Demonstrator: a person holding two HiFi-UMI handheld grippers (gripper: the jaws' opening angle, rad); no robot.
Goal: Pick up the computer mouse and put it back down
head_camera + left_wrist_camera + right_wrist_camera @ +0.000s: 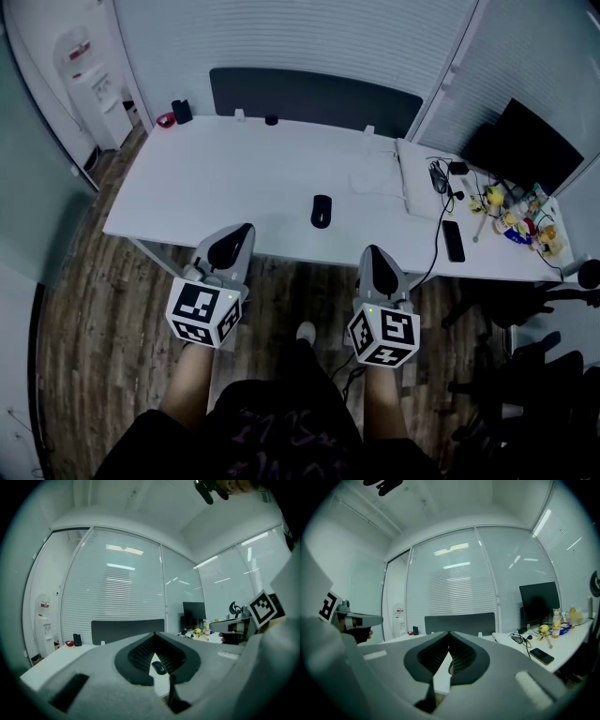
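Observation:
A black computer mouse (321, 211) lies on the white table (216, 187), near the middle of its front half. Both grippers are held level in front of the table's near edge, short of the mouse. My left gripper (243, 232) is left of the mouse and my right gripper (372, 253) is right of it. Each has its jaws together with nothing between them. In the left gripper view the mouse (159, 667) shows through the gap under the closed tips of my left gripper (154, 633). The right gripper view shows my right gripper (449, 632) shut, facing the table.
A black phone (453, 241), cables and several small items (516, 214) crowd the table's right end beside a dark monitor (521, 145). A white device (380, 173) lies behind the mouse. A dark panel (314, 98) backs the table. Black chairs (534, 375) stand at the right.

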